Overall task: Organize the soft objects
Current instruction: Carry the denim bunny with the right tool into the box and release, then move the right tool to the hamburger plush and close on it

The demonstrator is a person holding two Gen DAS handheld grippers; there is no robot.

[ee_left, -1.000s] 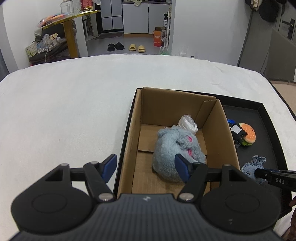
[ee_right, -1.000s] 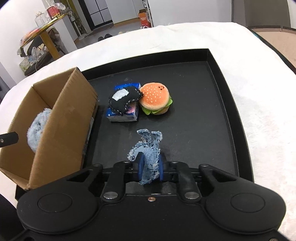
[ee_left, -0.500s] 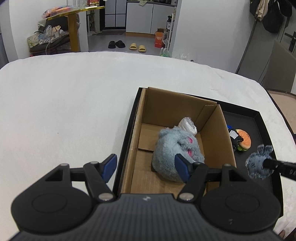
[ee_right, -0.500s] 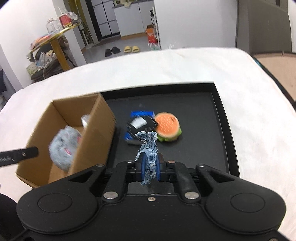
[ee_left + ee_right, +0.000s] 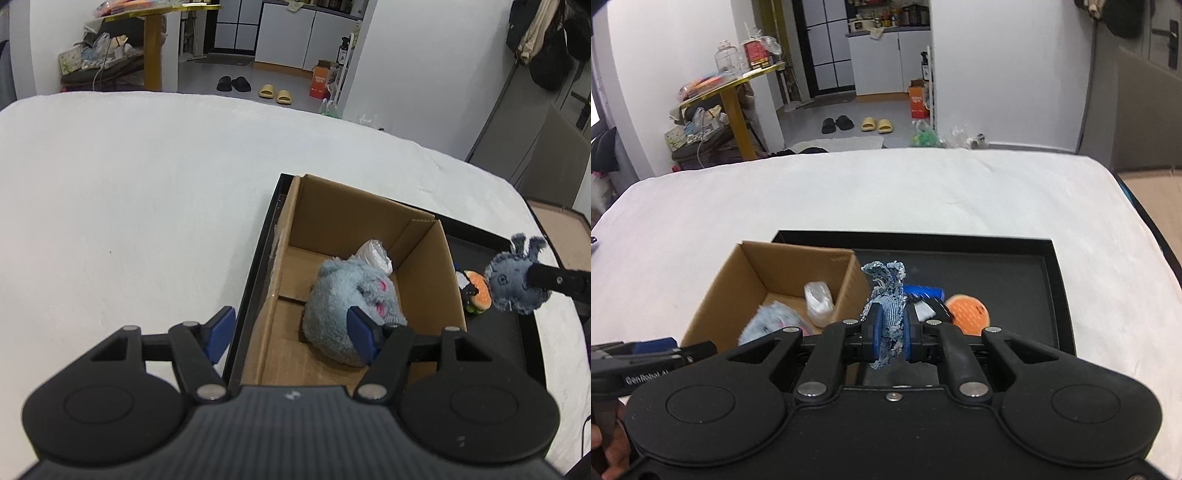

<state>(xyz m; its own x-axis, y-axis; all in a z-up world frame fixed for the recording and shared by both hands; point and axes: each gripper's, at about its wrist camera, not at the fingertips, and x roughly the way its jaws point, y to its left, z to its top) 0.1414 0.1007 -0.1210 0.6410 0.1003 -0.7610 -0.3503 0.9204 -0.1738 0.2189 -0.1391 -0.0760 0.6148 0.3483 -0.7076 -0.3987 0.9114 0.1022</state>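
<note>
Partly done, judging by the layout: already inside the cardboard box [image 5: 369,236], lower centre of the left wrist view, a grey-blue plush toy [image 5: 354,299] and behind it a small white bagged item [image 5: 375,254]

Raised in the air at the right edge of that view, above the black tray [image 5: 517,332], a frayed denim toy [image 5: 517,280]; in the right wrist view seen at centre [image 5: 886,306], pinched between the blue pads [image 5: 874,332] of the right gripper [image 5: 890,336], jaws closed tight on the cloth, level with the box's right wall and not yet over the opening

Probably next: across to the left, above the box, then release

Left to sort, on the tray floor right of the box: a burger plush [image 5: 966,314], a black-and-white soft piece [image 5: 929,308] and a blue packet [image 5: 921,291] partly hidden behind the denim

Left gripper [image 5: 291,332] at lower centre of its own view, spread wide and holding nothing, one pad [image 5: 221,328] outside the tray's left rim, the other in front of the grey plush; touching it or hovering above, impossible to tell

Writing: "GenRobot" followed by cut-off letters, white on the black body of the left gripper at the lower left of the right wrist view; small print on the box's inner flap too tiny to read; red-labelled jar on the yellow table, upper left, unreadable
</note>
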